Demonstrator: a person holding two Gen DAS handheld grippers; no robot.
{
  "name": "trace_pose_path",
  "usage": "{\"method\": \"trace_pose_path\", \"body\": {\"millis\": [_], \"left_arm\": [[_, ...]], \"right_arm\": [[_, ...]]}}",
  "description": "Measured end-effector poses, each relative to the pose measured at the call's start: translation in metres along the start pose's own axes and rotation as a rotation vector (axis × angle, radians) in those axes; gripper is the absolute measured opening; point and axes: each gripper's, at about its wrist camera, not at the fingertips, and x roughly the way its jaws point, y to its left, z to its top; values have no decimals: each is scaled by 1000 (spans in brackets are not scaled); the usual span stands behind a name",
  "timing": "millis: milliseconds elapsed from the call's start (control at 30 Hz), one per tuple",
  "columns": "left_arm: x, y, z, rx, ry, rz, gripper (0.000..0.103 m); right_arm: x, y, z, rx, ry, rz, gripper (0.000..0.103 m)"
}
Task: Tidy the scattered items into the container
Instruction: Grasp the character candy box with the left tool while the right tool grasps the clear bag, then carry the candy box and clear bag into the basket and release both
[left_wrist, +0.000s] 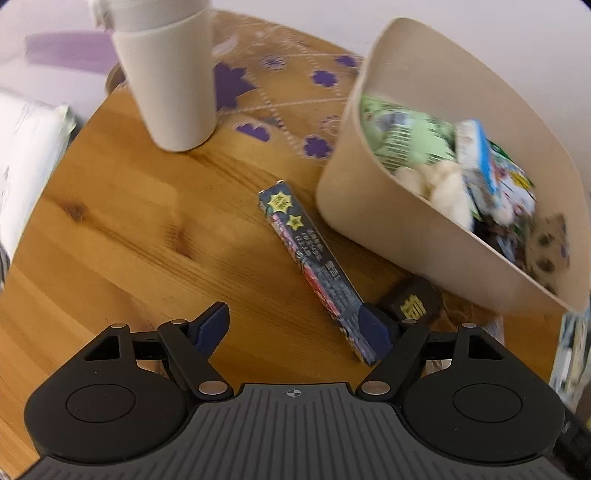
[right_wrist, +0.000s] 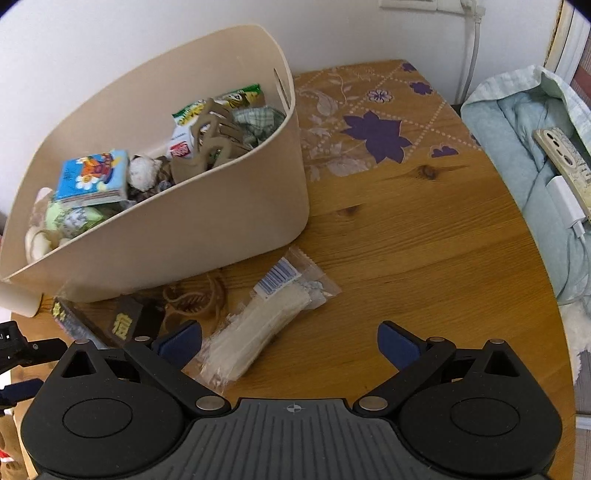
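Each gripper (left_wrist: 293, 326) (right_wrist: 290, 341) is built of black linkages, silver pivot pins, blue pads (right_wrist: 397, 345) and a ribbed grey base behind the jaws.

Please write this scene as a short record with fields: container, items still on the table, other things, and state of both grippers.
container: beige bin, already holding packets and small items
items on table: long dark box, small dark packet, clear bag with a toothbrush, brown hair clip
other things: white cup on the wooden table
left gripper: jaws open, holding nothing, one jaw over the long dark box end
right gripper: jaws open, holding nothing, clear bag near its left jaw
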Motion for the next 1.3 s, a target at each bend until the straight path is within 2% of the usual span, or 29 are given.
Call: {"method": "trace_pose_path", "body": {"millis": [267,400,533,667,767,833,867,900,933,1033,1167,1300], "left_arm": [[23,-8,13,-84,-25,67,79],[37,-10,15,-75,-14,88,81],[42,-13,15,-81,-42,111,84],[55,-17,10,-71,-1,162,85],[57,-23,4,-22,-28,193,85],[57,-24,3,-4,-28,192,83],[57,-24,3,6,-26,190,80],[56,-24,3,20,-25,187,77],[55,-25,3,31,-27,184,68],[50,-24,3,46,-30,180,43],[46,-19,1,58,-8,168,24],[44,-13,-4,72,28,144,23]], "right_arm": [[28,4,11,8,37,-26,97],[38,10,11,-22,42,-56,98],[42,21,11,-74,29,-81,99],[45,34,6,-130,39,-130,97],[45,39,3,-144,37,-153,92],[42,39,2,-142,25,-153,83],[40,38,1,-141,15,-154,79],[36,39,-1,-141,6,-154,69],[34,39,-2,-143,-3,-153,59],[27,35,-3,-145,-9,-151,39],[21,26,-6,-120,-2,-141,30],[13,19,-15,-96,-6,-148,26]]}}
